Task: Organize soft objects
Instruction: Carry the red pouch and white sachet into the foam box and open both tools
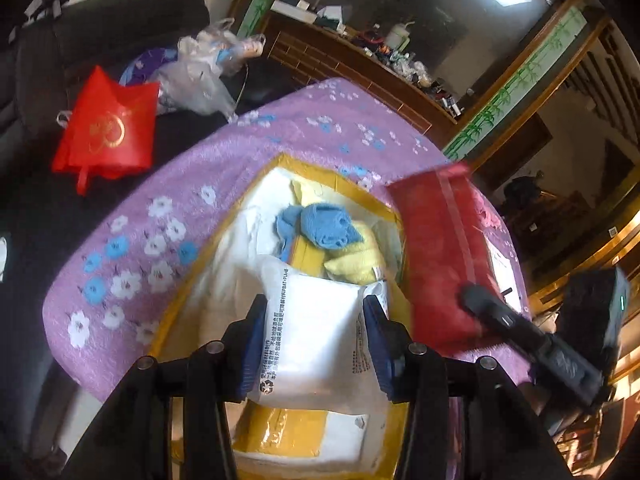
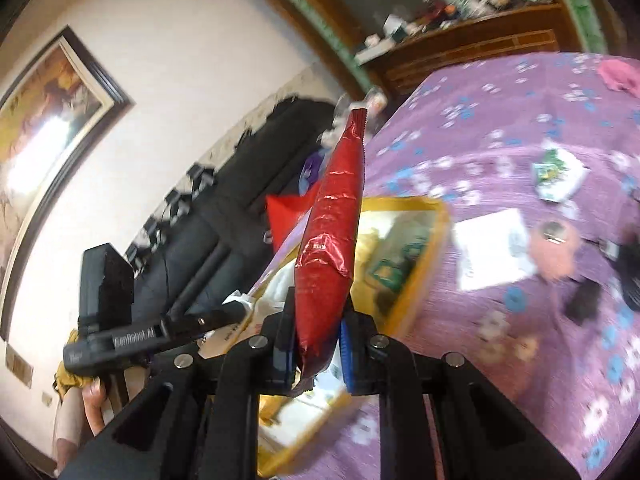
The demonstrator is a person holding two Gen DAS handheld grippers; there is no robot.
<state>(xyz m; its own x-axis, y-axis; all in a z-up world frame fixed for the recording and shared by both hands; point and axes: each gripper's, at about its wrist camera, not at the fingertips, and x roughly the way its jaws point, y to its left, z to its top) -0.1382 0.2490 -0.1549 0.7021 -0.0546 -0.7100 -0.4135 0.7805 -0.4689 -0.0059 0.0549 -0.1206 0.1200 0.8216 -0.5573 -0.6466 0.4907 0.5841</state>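
Left wrist view looks down into a yellow box (image 1: pixel 224 236) that sits on a purple flowered cloth (image 1: pixel 132 216). The left gripper (image 1: pixel 314 340) is squeezed onto a white soft packet (image 1: pixel 316 320), which hangs just over the box. Inside the box lie a blue cloth (image 1: pixel 324 228) and a yellow cloth (image 1: pixel 356 260), touching each other. A red bag (image 1: pixel 444 256) is held up just beside the box on its right.

Right wrist view shows the right gripper (image 2: pixel 316 344) clamped on the bottom end of that red bag (image 2: pixel 336 216). The bag stands up tall and leans a little. The box (image 2: pixel 436 248) is right behind it.

Here is what could go wrong. The red bag is shiny and is held only by one end. It looks like it could slip out or flop over and land on the cloth, not in the box. The white packet looks puffy, so a hard squeeze might crush it or let it pop out sideways. Both grippers are close together over one box, so they could bump. The box is already quite full, and a push could shove the blue cloth over the edge. Both pictures are a bit blurry, so fast moves could make a miss more likely.
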